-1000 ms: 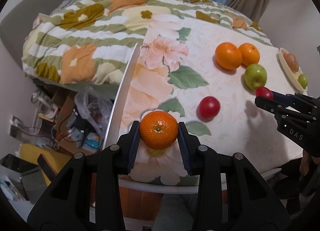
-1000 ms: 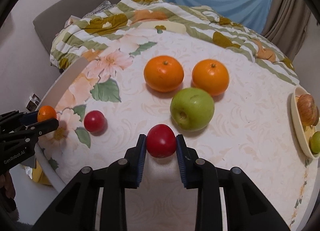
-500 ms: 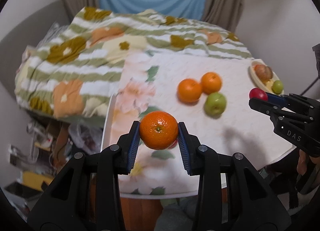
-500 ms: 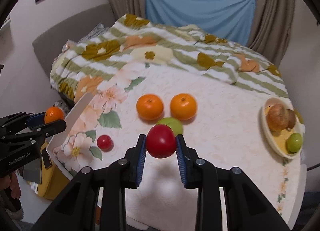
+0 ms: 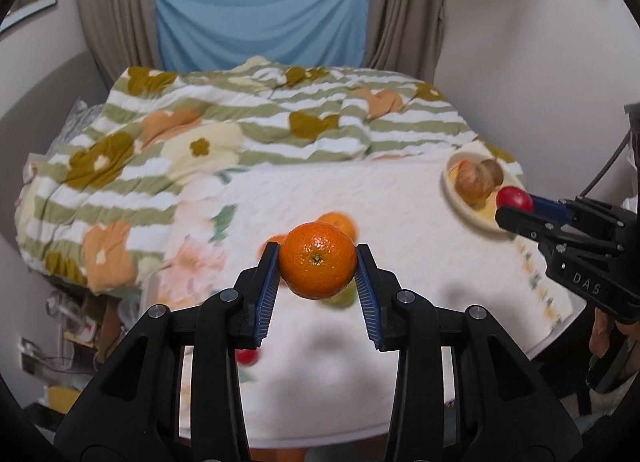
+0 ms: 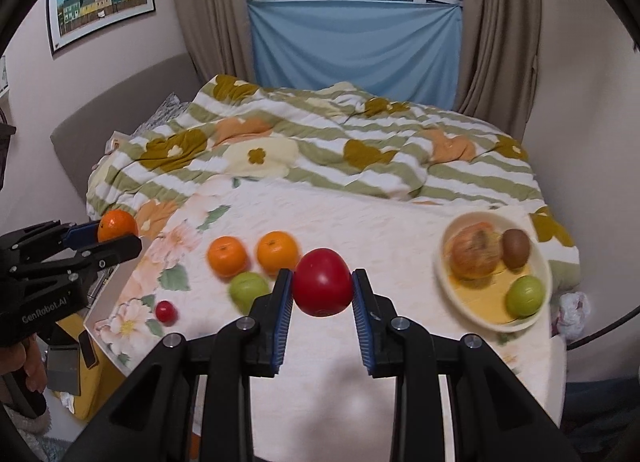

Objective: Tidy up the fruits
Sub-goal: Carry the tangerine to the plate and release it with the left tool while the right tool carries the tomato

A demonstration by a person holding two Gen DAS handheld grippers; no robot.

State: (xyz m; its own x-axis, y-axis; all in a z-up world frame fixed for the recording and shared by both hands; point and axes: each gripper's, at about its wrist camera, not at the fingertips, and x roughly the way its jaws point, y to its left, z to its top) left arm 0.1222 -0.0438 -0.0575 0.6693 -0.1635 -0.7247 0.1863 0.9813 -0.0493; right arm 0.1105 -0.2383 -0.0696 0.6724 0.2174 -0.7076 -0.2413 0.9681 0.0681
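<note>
Left gripper (image 5: 317,271): jaws clamped on a mandarin (image 5: 317,261), held above the surface (image 6: 400,230). Right gripper (image 6: 322,289): jaws clamped on a red fruit (image 6: 322,282), also airborne. Recommendation: carry each level to the cream bowl (image 6: 452,294), lowering clear of the green fruit (image 6: 525,296) inside.
</note>
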